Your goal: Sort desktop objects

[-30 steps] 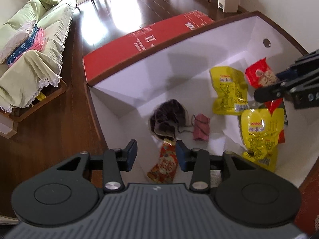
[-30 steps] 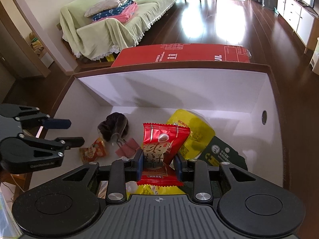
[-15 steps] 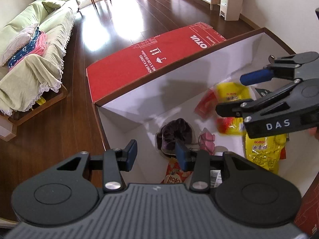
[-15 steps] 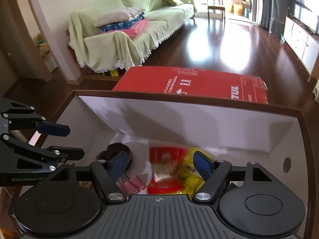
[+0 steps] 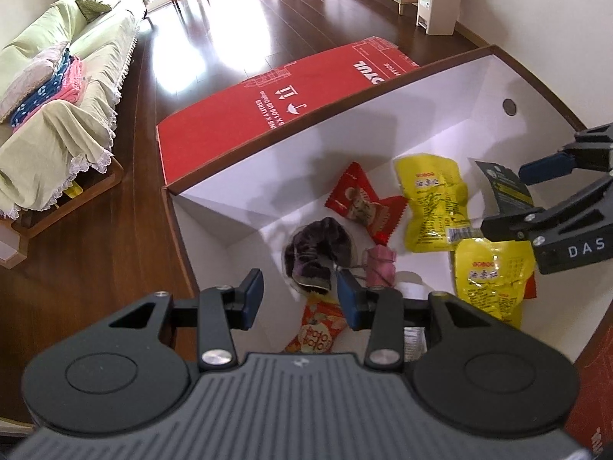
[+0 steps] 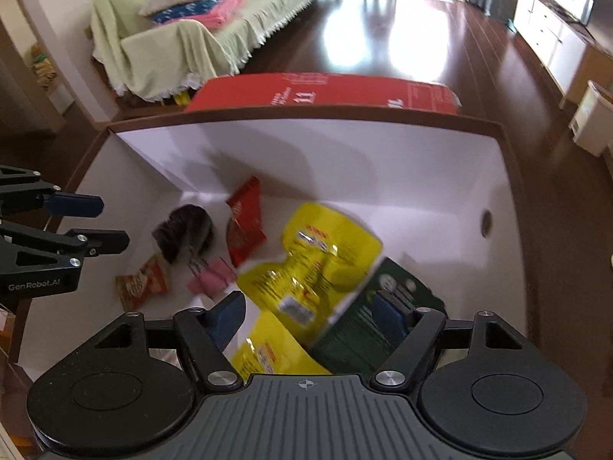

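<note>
Both my claws hang over the white-lined box (image 5: 440,88), nothing gripped. Left claw (image 5: 300,294): jaws apart, empty, above the dark fuzzy cloth bundle (image 5: 320,255) and the orange snack packet (image 5: 317,331) (round logo on it, lettering too small to read). Right claw (image 6: 310,316): jaws wide apart, empty; its body reads "DAS" from the left wrist view, and the left claw's body reads "GenRobot.AI" from the right wrist view.

In the box: red snack packet (image 5: 364,207) lying free near the back wall, just beside the cloth bundle. Two yellow packets with red Chinese print, one (image 5: 435,203) further back, one (image 5: 492,280) nearer. Dark green packet (image 6: 379,322) partly under the rear yellow one, label blurred. Small pink item (image 5: 379,268) next to the bundle.

Red carton flap (image 5: 268,111) behind the box: white print, arrows and umbrella icons, "TUL" partly legible. Wooden floor (image 5: 249,23) and covered sofa (image 5: 57,88) behind.
</note>
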Motion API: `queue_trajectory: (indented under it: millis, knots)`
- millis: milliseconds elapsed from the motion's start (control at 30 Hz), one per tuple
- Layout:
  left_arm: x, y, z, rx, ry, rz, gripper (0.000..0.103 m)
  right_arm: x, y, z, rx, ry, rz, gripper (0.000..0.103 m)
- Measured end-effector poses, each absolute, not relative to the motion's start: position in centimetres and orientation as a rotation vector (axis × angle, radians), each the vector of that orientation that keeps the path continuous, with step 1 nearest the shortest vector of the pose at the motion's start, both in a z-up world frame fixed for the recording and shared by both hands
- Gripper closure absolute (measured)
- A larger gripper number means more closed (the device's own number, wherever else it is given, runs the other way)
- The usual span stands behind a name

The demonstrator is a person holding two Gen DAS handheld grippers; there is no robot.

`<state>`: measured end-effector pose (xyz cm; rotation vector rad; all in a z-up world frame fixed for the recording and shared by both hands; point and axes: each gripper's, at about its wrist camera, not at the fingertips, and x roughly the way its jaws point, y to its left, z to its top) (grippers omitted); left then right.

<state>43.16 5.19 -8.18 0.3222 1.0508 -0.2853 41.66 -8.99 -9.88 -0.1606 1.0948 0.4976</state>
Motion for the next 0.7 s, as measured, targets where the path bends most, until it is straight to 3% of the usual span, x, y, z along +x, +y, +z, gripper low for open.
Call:
queue_trajectory:
  millis: [200, 233, 300, 433, 700]
  knots:
    - [42.4, 4.4, -7.6, 0.318, 1.055, -0.282, 0.061, 40.8, -9.7, -8.9, -0.153, 1.128, 0.477, 0.025]
    - [42.3, 4.2, -7.5, 0.316, 1.058, -0.280, 0.057, 40.6, -9.8, -8.7, -0.153, 1.124, 0.474, 0.016]
    - [42.1, 4.0, -7.5, 0.313, 1.064, -0.272, 0.050, 40.1, -9.9, -8.3, -0.151, 1.105, 0.469, 0.008]
    - [41.6, 3.6, -7.4, 0.308, 1.075, -0.254, 0.047, 39.5, -9.9, -8.0, -0.147, 1.122, 0.462, 0.008]
    - [40.3, 3.1, -6.6, 0.306, 1.079, -0.225, 0.030, 37.9, -10.4, -7.4, -0.160, 1.130, 0.457, 0.008]
